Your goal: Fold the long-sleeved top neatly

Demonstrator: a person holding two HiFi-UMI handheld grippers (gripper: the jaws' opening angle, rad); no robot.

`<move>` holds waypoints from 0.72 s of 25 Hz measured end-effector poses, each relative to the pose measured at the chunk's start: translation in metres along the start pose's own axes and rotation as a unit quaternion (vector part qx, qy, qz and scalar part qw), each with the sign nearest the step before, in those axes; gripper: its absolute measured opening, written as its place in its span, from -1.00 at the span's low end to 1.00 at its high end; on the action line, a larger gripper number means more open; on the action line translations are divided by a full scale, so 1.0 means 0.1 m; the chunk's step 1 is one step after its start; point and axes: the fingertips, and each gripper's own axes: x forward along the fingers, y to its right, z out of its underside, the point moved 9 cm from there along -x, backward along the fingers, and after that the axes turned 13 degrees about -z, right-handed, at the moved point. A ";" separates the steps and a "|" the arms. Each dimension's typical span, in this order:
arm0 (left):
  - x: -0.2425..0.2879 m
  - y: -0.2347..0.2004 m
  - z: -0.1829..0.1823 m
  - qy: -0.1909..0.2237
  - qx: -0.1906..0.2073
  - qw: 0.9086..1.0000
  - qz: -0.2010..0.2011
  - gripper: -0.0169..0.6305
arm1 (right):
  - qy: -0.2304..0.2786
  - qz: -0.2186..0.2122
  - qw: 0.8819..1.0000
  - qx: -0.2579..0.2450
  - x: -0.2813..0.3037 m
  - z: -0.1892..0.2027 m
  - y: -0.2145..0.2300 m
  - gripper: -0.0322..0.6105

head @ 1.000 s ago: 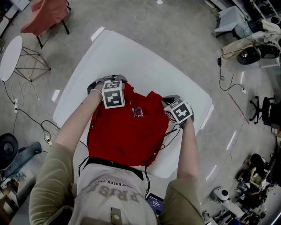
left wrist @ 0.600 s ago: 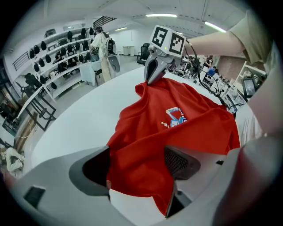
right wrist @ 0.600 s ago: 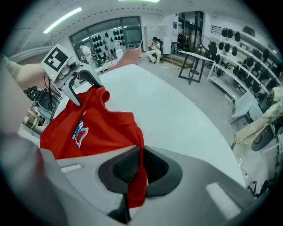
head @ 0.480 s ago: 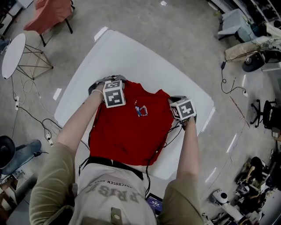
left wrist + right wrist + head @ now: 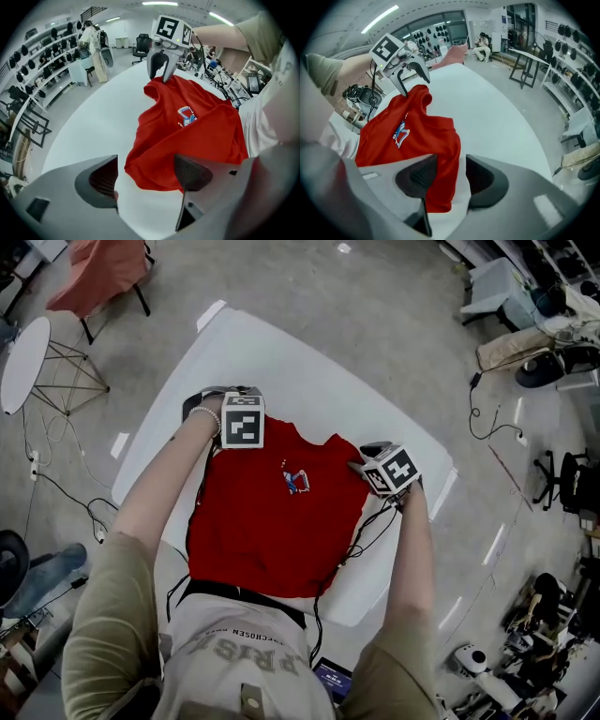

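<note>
The print (image 5: 296, 482) on the red top (image 5: 267, 535) is too small to read.

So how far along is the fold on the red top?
Done: the red top lies logo-up on the white table as a rough block, no sleeve spread out. In hand: the right hand-held gripper is opening its jaws with a far corner between them; the left hand-held gripper is open at the other corner. Left: far edge is rumpled, so likely smoothing and another fold.

Ceiling strip lights (image 5: 159, 3) beyond my jaws flood the white table (image 5: 89, 126) evenly; shadows beneath them are faint; my views bow and darken at the edges.
</note>
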 end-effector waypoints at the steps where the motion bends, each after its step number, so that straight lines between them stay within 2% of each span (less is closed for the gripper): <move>1: 0.03 -0.02 0.03 -0.004 -0.003 1.000 0.008 0.19 | -0.009 0.002 1.000 0.000 0.00 0.01 0.02 -0.34; 6: 0.18 -0.08 0.08 -0.011 -0.027 0.999 0.025 0.16 | -0.029 -0.002 1.000 -0.001 0.04 0.03 0.08 -0.35; 11: 0.19 -0.08 0.10 0.004 -0.033 0.999 0.018 -0.10 | -0.029 -0.011 0.999 -0.020 0.08 0.03 0.07 -0.39; 12: 0.18 -0.08 0.11 0.007 -0.036 0.999 0.017 -0.19 | -0.030 -0.008 0.999 -0.020 0.09 0.04 0.06 -0.47; 13: 0.17 -0.08 0.14 0.010 -0.041 0.999 0.018 -0.26 | -0.030 -0.003 0.999 -0.019 0.09 0.05 0.06 -0.73; 18: 0.07 -0.04 0.26 0.034 -0.068 0.997 0.003 -0.56 | 0.007 0.007 1.000 -0.005 0.01 0.13 0.02 -0.80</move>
